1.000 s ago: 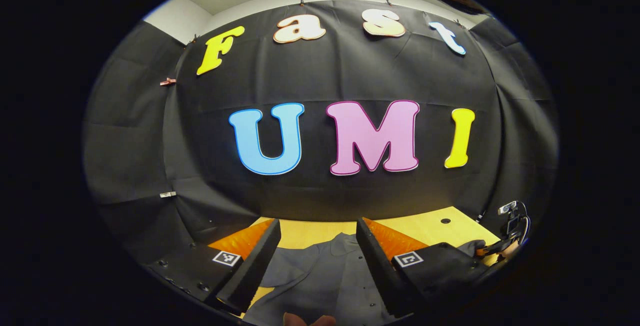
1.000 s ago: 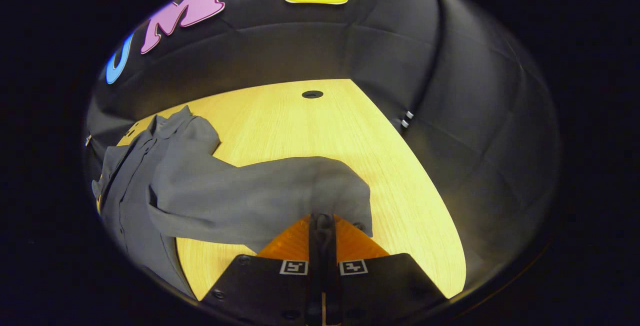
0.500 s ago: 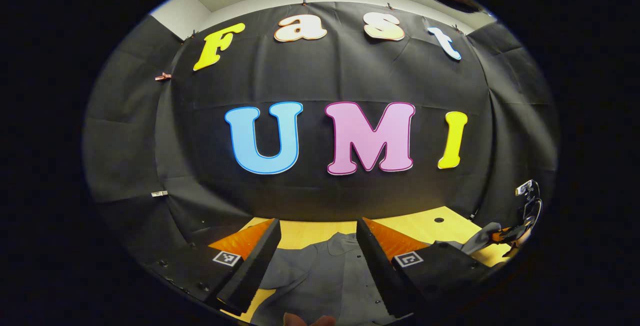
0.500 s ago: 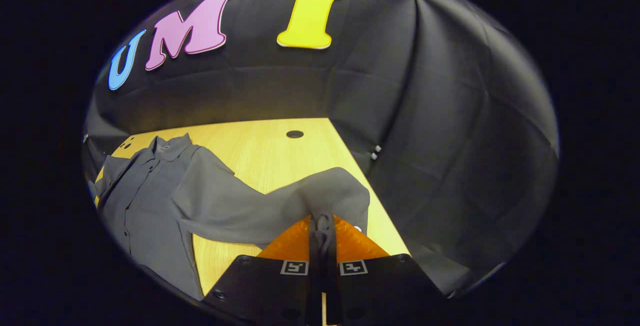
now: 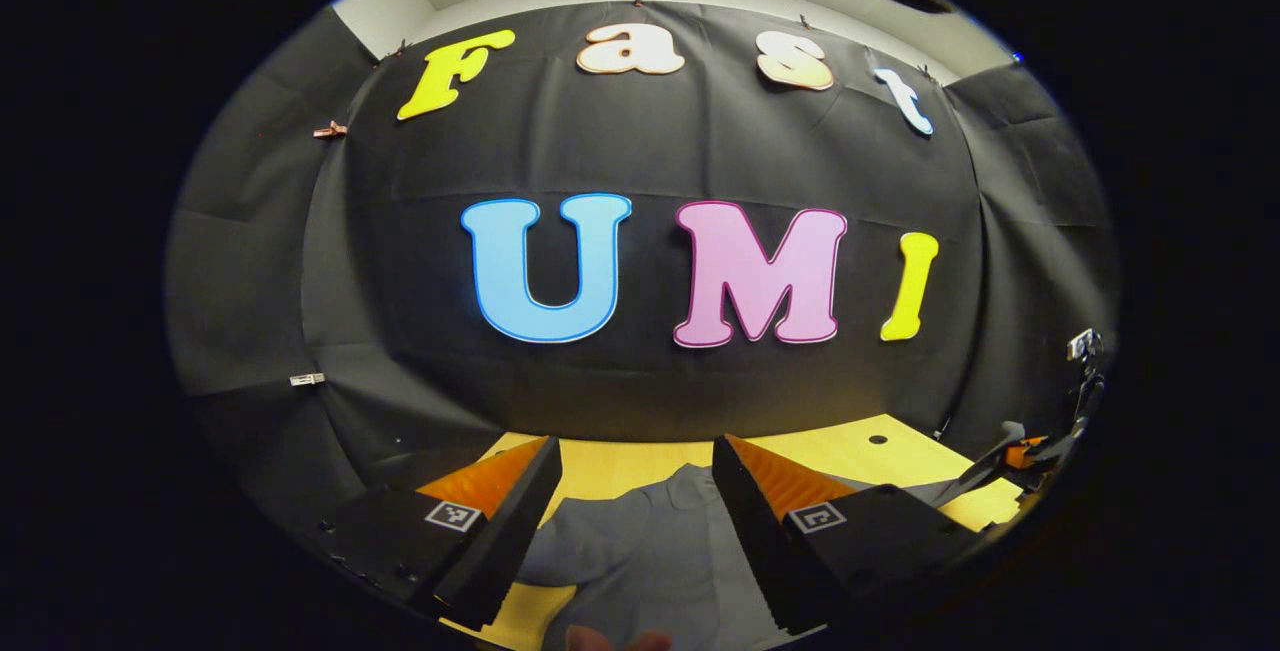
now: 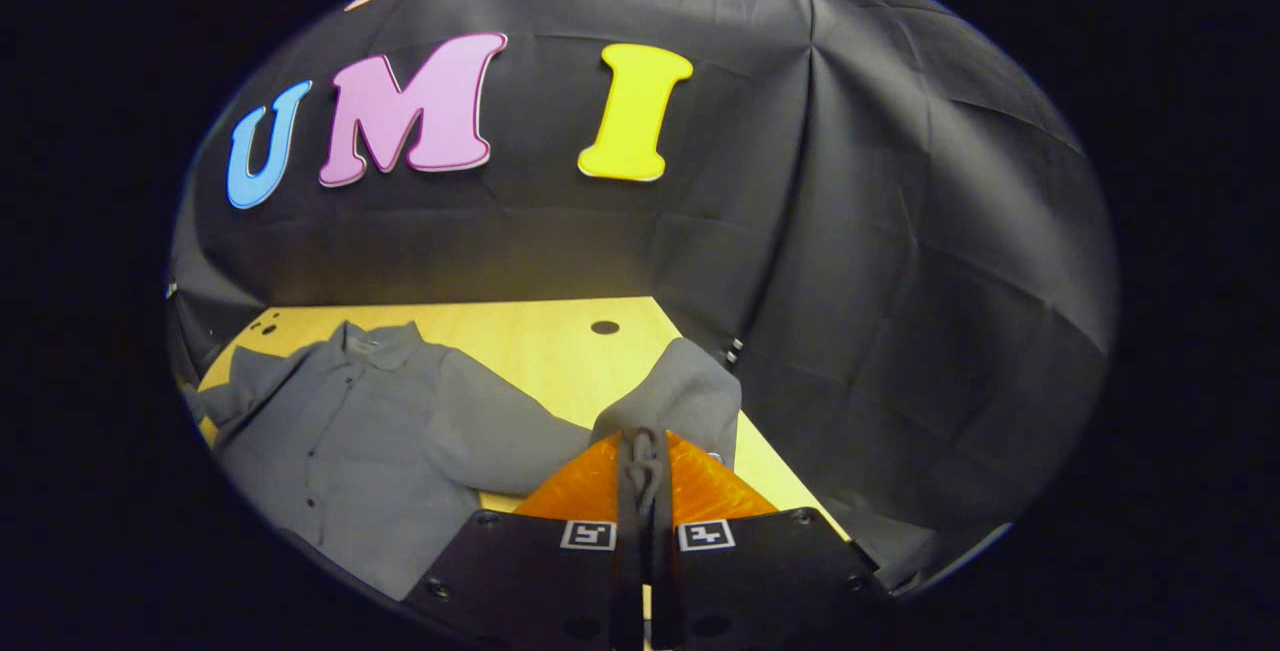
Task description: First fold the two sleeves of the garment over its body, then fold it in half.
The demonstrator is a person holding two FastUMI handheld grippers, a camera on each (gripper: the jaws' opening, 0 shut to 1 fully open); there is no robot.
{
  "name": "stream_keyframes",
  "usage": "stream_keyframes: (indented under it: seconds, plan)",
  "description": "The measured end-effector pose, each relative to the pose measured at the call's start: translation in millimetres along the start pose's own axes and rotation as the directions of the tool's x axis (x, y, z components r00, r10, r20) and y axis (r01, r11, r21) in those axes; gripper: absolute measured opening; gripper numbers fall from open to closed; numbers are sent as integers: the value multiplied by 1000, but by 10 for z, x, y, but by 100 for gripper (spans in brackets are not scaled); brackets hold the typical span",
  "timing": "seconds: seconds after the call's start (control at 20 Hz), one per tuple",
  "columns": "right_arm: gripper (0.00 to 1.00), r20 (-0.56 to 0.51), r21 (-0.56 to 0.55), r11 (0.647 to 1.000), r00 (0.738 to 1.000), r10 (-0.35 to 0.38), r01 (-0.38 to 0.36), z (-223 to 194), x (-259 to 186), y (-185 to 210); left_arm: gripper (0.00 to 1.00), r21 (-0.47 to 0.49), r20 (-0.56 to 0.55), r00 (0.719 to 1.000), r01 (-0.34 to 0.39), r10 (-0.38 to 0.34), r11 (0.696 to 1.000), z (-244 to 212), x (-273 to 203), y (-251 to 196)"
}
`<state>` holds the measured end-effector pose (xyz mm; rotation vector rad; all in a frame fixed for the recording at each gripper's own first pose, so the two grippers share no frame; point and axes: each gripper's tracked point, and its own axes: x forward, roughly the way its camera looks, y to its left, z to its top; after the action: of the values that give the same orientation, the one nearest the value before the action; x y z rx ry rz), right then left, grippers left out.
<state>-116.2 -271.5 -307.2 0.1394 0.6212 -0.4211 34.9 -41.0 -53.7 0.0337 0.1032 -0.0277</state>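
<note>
Two claws — right claw point(image 6: 640, 471) pinching grey shirt point(image 6: 370, 431) sleeve point(image 6: 680, 396), left claw point(image 5: 635, 511) wide.

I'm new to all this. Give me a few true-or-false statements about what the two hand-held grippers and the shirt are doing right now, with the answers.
1. The right hand-held gripper is pinching the shirt's sleeve. True.
2. The left hand-held gripper is clamped on the collar. False: its fingers stand apart, open above the grey shirt, holding nothing.
3. The shirt's body lies on a wooden table. True.
4. Both sleeves are already folded over the body. False: the gripped sleeve is stretched out to the side, off the body.
5. The table has a small round hole beyond the sleeve. True.
</note>
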Motion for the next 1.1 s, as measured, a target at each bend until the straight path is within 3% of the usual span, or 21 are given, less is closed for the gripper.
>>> stream_keyframes:
  seconds: [0.35, 0.55, 0.8, 1.1]
  plan:
    - [7, 137, 34, 996, 988, 77, -82, 845, -342, 991, 96, -16, -20, 1000, -2, 1, 1000, -199, 77, 652]
    - [7, 189, 4, 985, 968, 166, -170, 1162, -477, 1761, 95, -34, -32, 999, -14, 12, 999, -358, 85, 1061]
    - [8, 187, -67, 955, 937, 296, -289, 1209, -569, 2777, 96, -26, -68, 996, -50, 49, 998, -678, 124, 1620]
    - [7, 122, -147, 899, 895, 429, -411, 878, -556, 3802, 96, -46, -153, 984, -99, 91, 994, -1254, 221, 2284]
